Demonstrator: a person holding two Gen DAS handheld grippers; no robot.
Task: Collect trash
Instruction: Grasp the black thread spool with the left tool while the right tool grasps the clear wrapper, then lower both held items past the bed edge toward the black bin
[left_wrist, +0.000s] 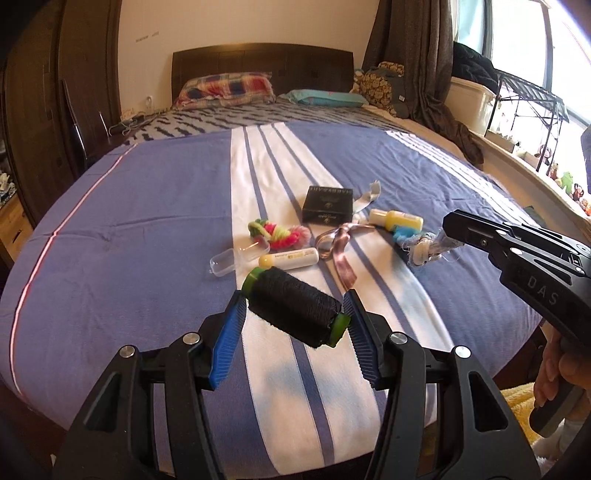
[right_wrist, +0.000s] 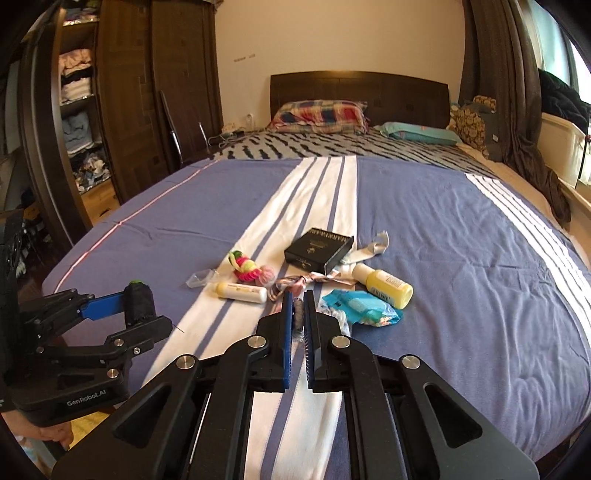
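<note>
**Spool and scrap gripped over the striped bed**

Soft blue bedspread (left_wrist: 147, 221) with white stripes fills the left wrist view; the left gripper (left_wrist: 293, 308) clamps a cylindrical spool (left_wrist: 295, 314) of rough black thread with green ends, above the cloth. From the right wrist, the right gripper (right_wrist: 299, 314) pinches a thin, frayed grey scrap (right_wrist: 298, 315) beside a crinkly blue wrapper (right_wrist: 364, 306) and a yellow bottle (right_wrist: 384, 284).

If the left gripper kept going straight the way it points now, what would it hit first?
Probably the white tube with the yellow cap, lying just past the black thread spool that the left gripper clamps. The clear plastic case sits slightly left of that line. Depth is uncertain.
</note>
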